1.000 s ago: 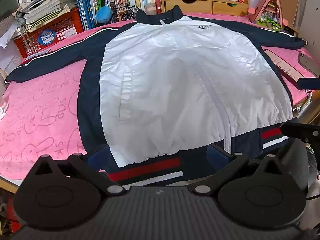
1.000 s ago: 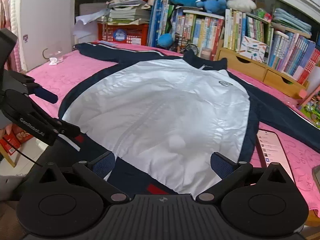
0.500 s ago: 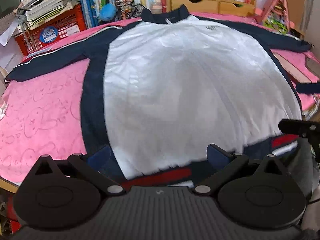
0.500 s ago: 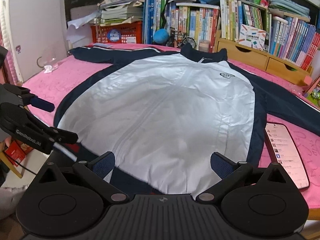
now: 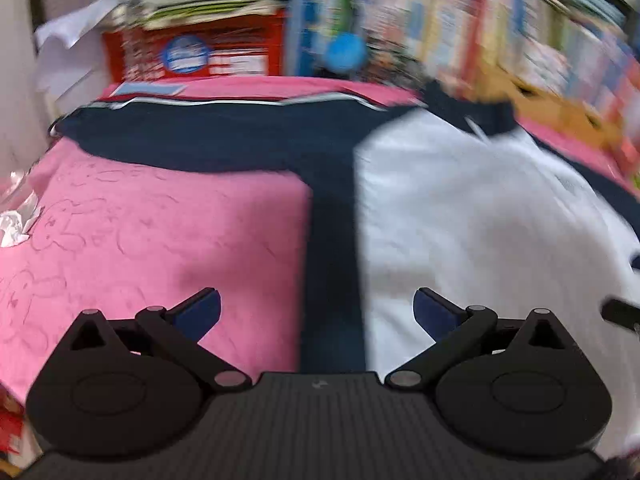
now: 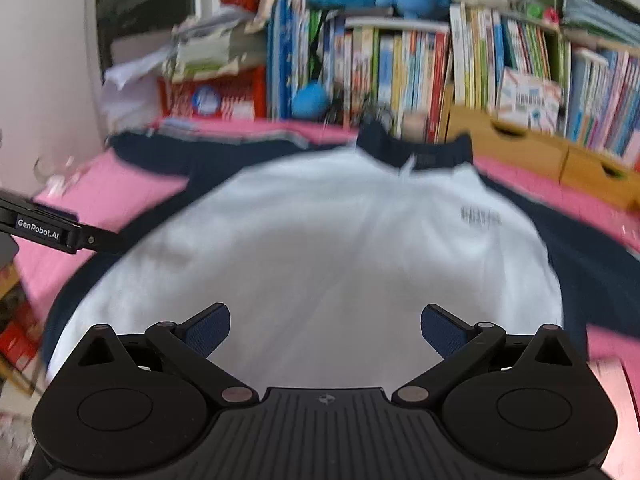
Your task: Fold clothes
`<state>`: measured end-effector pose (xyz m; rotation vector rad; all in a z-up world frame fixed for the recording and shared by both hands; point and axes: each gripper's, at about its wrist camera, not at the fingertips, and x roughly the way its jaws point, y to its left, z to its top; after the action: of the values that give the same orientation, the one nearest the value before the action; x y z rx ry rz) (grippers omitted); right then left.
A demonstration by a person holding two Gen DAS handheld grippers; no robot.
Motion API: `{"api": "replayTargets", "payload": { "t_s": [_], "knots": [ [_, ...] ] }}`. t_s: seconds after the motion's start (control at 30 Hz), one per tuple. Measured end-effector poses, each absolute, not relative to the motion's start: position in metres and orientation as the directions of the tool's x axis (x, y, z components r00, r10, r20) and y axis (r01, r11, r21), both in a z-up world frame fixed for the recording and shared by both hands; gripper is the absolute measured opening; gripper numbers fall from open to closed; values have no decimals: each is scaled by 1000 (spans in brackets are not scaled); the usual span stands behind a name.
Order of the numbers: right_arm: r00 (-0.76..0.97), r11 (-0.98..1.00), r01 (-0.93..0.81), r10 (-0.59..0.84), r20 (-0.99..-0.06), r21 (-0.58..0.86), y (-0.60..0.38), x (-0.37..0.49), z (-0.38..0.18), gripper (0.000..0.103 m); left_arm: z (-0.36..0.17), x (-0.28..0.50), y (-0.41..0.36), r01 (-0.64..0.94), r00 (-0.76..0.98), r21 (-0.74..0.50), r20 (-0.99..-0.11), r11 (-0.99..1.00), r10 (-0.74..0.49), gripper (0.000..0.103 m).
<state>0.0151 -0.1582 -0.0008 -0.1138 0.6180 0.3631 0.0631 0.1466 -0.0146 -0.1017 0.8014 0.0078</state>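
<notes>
A white and navy zip jacket (image 6: 340, 248) lies spread flat, front up, on the pink cloth. Its navy collar (image 6: 412, 152) points to the bookshelf. In the left wrist view its navy left sleeve (image 5: 192, 140) stretches out to the left and its white body (image 5: 480, 220) fills the right. My left gripper (image 5: 316, 312) is open and empty, above the jacket's navy side panel. My right gripper (image 6: 326, 328) is open and empty, above the white front. The left gripper's finger (image 6: 60, 234) shows at the left of the right wrist view. Both views are blurred.
A pink cloth (image 5: 140, 232) covers the table. A packed bookshelf (image 6: 440, 72), a red crate (image 5: 192, 56) with papers and wooden drawers (image 6: 520, 148) stand along the far edge. A blue ball (image 5: 344, 52) sits by the books. Crumpled foil (image 5: 16, 220) lies at the left edge.
Both grippers have moved forward over the jacket, away from its hem. The left gripper has swung to the left, over the jacket's left side and sleeve. Both stay open.
</notes>
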Motion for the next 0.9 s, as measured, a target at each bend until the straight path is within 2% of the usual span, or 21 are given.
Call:
{"api": "replayTargets", "payload": {
  "t_s": [0.3,0.5,0.7,0.87,0.9],
  "knots": [
    [797,934,-347,342,-498,86,-140,73,-30,103,-27,191,275,-441,702,-271,-698,855,141,103],
    [791,916,-400,361,-493,29,-124,63,-39,103,-23,239,337,-559,714,-307,-651,770,259,103],
    [760,900,-435,348,-548,-32,-107,65,-43,103,-42,254,385,-625,734,-483,-632,613,251,103],
    [738,900,-436,349,-577,-14,-109,71,-46,103,-45,268,374,-634,713,-355,-613,687,340,100],
    [734,901,-435,350,-583,-6,-109,72,-47,103,-46,272,369,-637,705,-324,-611,700,359,85]
  ]
}}
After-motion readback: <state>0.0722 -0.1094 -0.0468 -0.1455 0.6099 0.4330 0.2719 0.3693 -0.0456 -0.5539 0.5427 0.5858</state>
